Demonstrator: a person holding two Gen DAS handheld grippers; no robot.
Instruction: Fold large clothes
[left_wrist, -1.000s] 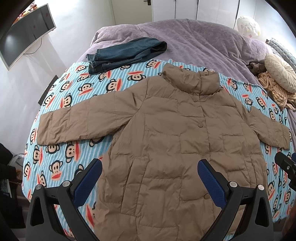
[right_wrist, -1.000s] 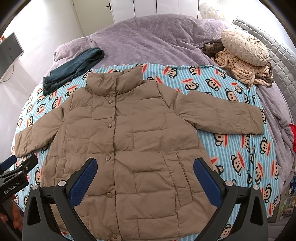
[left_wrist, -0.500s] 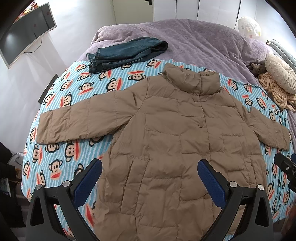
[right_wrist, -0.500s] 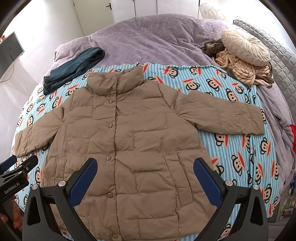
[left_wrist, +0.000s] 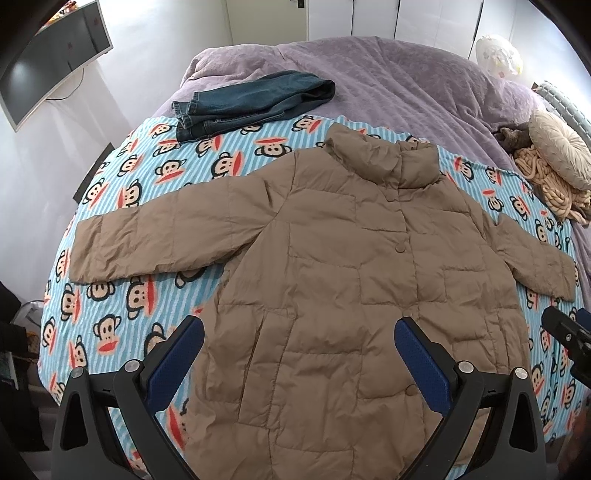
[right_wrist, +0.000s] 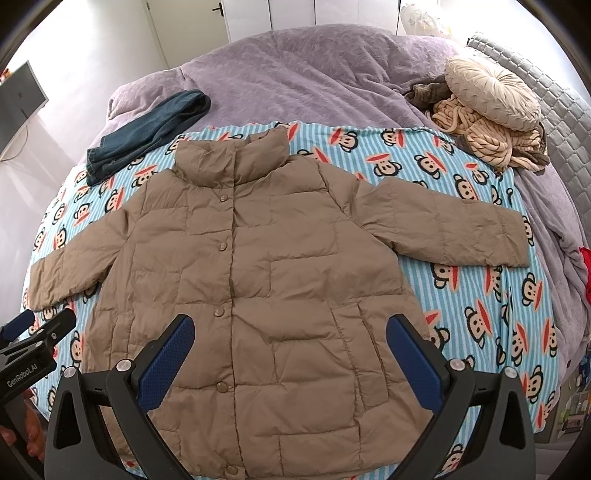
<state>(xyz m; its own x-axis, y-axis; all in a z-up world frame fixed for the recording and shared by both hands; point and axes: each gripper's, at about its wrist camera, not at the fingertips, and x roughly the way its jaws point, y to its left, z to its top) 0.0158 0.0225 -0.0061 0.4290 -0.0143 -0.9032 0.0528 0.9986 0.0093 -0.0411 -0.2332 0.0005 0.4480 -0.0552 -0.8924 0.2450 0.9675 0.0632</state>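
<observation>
A tan quilted puffer jacket (left_wrist: 332, 266) lies flat, front up and buttoned, on a blue monkey-print blanket (left_wrist: 122, 295), with both sleeves spread out sideways. It also shows in the right wrist view (right_wrist: 280, 280). My left gripper (left_wrist: 299, 350) is open and empty, held above the jacket's lower left part. My right gripper (right_wrist: 291, 350) is open and empty, held above the jacket's lower right part. The right gripper's tip shows at the right edge of the left wrist view (left_wrist: 565, 328). The left gripper shows at the left edge of the right wrist view (right_wrist: 33, 350).
Folded blue jeans (left_wrist: 251, 99) lie at the blanket's far left corner on the purple bedspread (left_wrist: 388, 74). A round cream cushion (right_wrist: 491, 92) on a knitted beige throw (right_wrist: 491, 144) lies at the far right. A monitor (left_wrist: 48, 55) hangs on the left wall.
Both views have shifted only slightly; the jacket lies as before and both grippers stay open.
</observation>
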